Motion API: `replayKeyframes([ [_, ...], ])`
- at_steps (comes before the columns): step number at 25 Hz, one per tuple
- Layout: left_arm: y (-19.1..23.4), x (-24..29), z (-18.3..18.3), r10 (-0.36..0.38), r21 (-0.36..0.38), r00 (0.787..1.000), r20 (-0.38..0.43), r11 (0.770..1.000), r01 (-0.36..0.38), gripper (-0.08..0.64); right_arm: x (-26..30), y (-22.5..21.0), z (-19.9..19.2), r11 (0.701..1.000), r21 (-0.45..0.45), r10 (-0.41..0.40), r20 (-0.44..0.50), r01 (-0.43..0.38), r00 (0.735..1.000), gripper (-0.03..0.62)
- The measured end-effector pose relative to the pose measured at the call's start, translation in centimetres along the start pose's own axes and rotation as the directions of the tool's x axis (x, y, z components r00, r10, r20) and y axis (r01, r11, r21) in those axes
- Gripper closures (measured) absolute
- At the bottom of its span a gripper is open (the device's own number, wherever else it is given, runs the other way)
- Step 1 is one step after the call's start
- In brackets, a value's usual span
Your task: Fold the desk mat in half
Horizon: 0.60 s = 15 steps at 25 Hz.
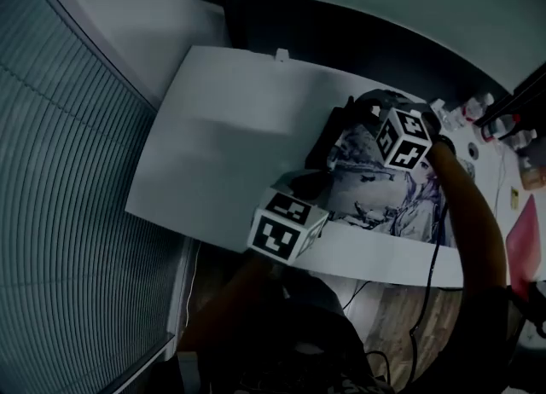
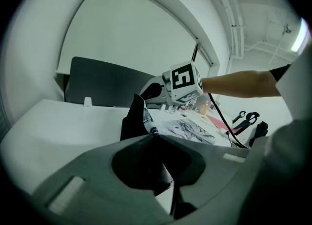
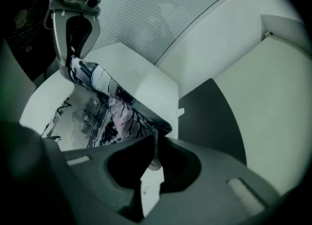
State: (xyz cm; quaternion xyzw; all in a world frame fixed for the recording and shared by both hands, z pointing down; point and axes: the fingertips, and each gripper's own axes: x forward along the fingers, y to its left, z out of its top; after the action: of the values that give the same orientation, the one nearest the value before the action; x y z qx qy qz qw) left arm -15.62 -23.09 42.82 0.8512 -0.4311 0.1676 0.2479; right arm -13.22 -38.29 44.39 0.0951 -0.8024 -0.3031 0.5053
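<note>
The desk mat (image 1: 394,198), printed with dark artwork, lies on the right part of a white table (image 1: 222,128). Its left edge is lifted, showing the black underside (image 1: 331,141). My left gripper (image 1: 305,186) is shut on the near corner of that raised edge, and in the left gripper view the mat (image 2: 146,121) rises from between the jaws. My right gripper (image 1: 351,116) is shut on the far corner; in the right gripper view the mat's edge (image 3: 122,107) runs from its jaws across to the left gripper (image 3: 73,62). Both corners hang above the table.
Small bottles and loose items (image 1: 478,115) stand at the table's far right, with a red sheet (image 1: 525,243) beside them. A cable (image 1: 431,273) hangs off the near edge. A dark panel (image 2: 97,83) stands behind the table. Slatted blinds (image 1: 60,170) fill the left.
</note>
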Motion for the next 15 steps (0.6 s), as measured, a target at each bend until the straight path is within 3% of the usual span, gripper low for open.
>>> replayKeyframes([
  [9, -8.8, 3.5, 3.1, -0.125, 0.1, 0.992, 0.013, 0.987, 0.123, 0.525, -5.7, 0.5, -7.2, 0.994, 0.041, -0.096, -0.085, 0.1, 0.992, 0.563],
  [15, -15.5, 7.9, 3.1, -0.16, 0.124, 0.987, 0.007, 0.98, 0.158, 0.525, -9.4, 2.5, -14.1, 0.991, 0.043, -0.118, -0.104, 0.123, 0.988, 0.563],
])
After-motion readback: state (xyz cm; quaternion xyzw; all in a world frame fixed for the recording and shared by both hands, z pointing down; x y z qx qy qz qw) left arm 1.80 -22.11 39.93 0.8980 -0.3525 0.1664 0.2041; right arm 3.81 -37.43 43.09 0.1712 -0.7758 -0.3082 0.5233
